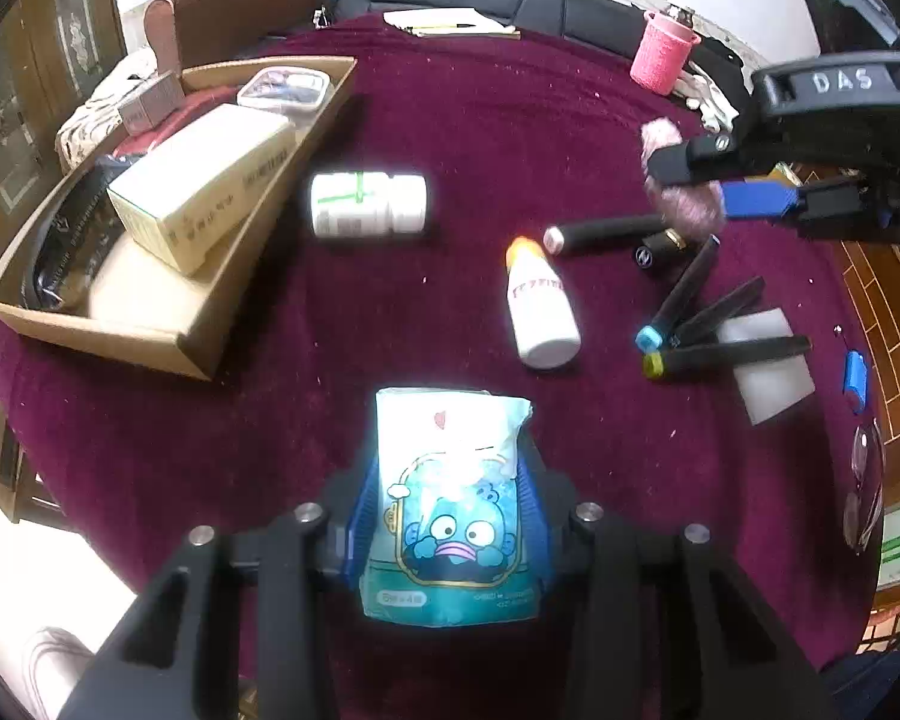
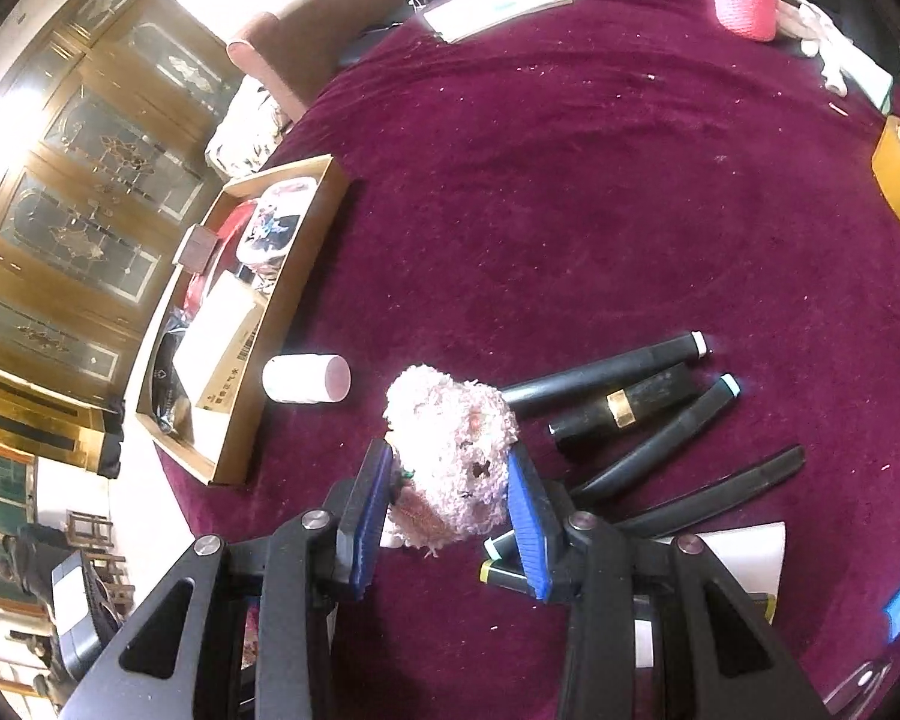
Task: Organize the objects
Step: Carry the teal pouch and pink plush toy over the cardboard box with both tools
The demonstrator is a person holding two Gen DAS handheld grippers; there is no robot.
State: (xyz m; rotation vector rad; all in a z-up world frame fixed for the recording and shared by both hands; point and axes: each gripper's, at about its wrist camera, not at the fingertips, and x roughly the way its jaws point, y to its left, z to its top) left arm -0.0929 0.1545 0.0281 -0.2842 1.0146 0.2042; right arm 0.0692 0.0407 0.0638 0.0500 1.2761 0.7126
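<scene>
Between my left fingers (image 1: pixel 447 516) sits a soft pale-blue tissue packet printed with a cartoon fish (image 1: pixel 450 504), the blue pads pressed against both its sides, so they stand partly closed around it. Beyond its far edge a white plastic bottle with an orange cap (image 1: pixel 540 306) lies on the dark-red velvet worktop (image 1: pixel 462 120), and farther out to the left a white pill bottle with a green stripe (image 1: pixel 367 204) lies on its side. Left of that stands a shallow brown cardboard tray (image 1: pixel 204 330) holding a cream carton (image 1: pixel 201 192).

My right fingers (image 2: pixel 450 510) are closed partway on a fluffy pink plush toy (image 2: pixel 450 450), one blue pad on each flank, the toy lifted clear of the cloth. To the right of these fingers lie several black marker pens (image 2: pixel 606 372) in a loose fan, touching one another, with a white foam block (image 2: pixel 744 558) under their near ends.
</scene>
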